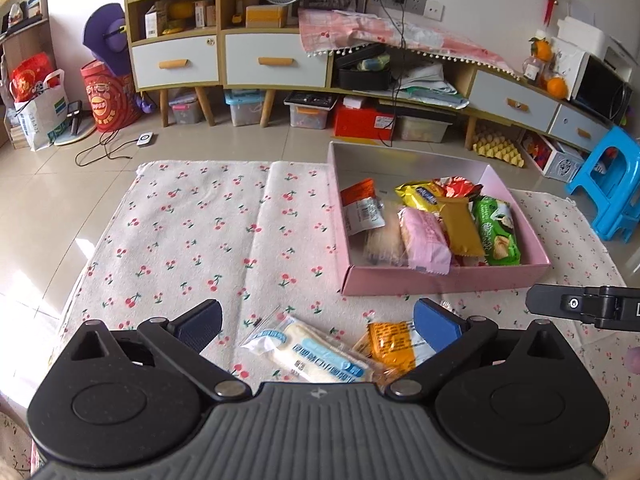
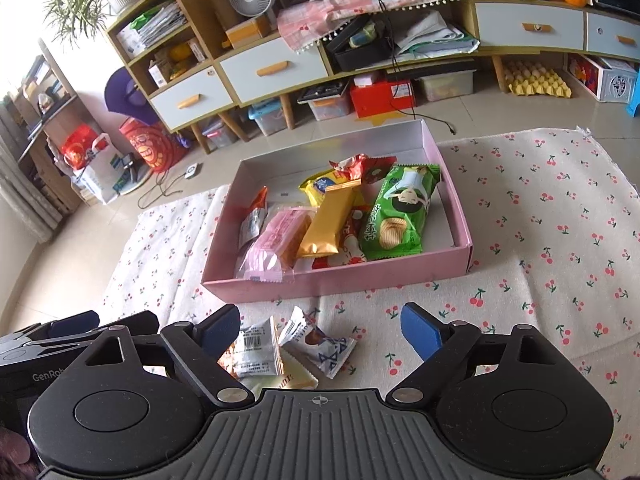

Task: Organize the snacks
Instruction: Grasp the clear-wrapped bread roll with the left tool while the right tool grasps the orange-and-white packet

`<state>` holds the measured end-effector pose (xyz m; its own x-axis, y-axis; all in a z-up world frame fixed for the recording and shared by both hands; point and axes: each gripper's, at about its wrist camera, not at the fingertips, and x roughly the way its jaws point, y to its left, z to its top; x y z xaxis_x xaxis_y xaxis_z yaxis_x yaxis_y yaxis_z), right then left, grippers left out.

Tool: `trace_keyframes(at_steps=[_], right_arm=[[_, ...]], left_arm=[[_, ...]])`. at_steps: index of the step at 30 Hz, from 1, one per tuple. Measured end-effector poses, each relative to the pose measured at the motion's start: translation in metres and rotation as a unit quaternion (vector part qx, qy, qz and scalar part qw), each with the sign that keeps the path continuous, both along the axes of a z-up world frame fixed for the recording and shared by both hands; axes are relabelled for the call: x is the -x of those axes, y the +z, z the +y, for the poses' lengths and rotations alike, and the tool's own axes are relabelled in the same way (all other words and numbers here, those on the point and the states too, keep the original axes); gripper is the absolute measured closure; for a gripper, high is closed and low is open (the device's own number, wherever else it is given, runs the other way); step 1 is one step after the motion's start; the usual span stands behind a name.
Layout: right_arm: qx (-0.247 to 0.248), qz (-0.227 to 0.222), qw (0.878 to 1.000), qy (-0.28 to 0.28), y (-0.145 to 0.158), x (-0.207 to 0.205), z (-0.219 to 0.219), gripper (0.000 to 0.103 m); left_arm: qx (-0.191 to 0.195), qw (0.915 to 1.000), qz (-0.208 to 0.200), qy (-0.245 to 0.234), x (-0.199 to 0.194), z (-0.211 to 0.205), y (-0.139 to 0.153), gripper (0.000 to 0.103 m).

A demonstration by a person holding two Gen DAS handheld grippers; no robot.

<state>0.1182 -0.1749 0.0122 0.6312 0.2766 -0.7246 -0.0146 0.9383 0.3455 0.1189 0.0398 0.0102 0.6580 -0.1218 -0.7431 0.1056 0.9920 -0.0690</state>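
A pink box (image 2: 332,280) sits on the cherry cloth (image 2: 540,208), at 1 o'clock from the left gripper (image 1: 318,326) and 12 o'clock from the right gripper (image 2: 320,326). Inside lie a green bag (image 2: 396,216), a gold bar (image 2: 326,224) and a pink pack (image 2: 276,240). Loose snacks lie near the box: a white roll (image 1: 312,350), an orange pack (image 1: 390,344), a blue-white wrapper (image 2: 320,346). Both grippers hang spread wide, holding nothing.

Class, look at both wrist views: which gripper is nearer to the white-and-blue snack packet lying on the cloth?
Left. The left gripper is open with the white-and-blue snack packet lying between its fingers. The right gripper is open farther to the right, over other loose packets.
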Motion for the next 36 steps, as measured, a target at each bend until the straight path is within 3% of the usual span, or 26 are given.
trace_keyframes(at_steps=[7, 13, 15, 21, 27, 36], right_arm=[[-0.001, 0.055, 0.998, 0.01, -0.032, 0.008, 0.012, 0.013], [0.023, 0.046, 0.999, 0.004, -0.039, 0.006, 0.019, 0.013], [0.016, 0.047, 0.999, 0.001, -0.04, 0.003, 0.02, 0.012], [0.015, 0.04, 0.999, 0.015, -0.046, -0.004, 0.032, 0.012], [0.008, 0.021, 0.999, 0.025, -0.049, -0.01, 0.045, 0.012], [0.025, -0.002, 0.999, 0.041, -0.061, -0.016, 0.072, 0.013]], left_arm=[[0.022, 0.9986, 0.045, 0.018, 0.009, 0.027, -0.016, 0.001], [0.031, 0.9957, 0.077, 0.041, 0.005, 0.047, -0.03, 0.012], [0.055, 0.9929, 0.089, 0.057, 0.003, 0.053, -0.033, 0.022], [0.124, 0.9819, 0.117, 0.082, -0.004, 0.053, -0.04, 0.032], [0.138, 0.9765, 0.123, 0.111, -0.014, 0.039, -0.045, 0.035], [0.162, 0.9578, 0.151, 0.184, -0.026, 0.034, -0.058, 0.049]])
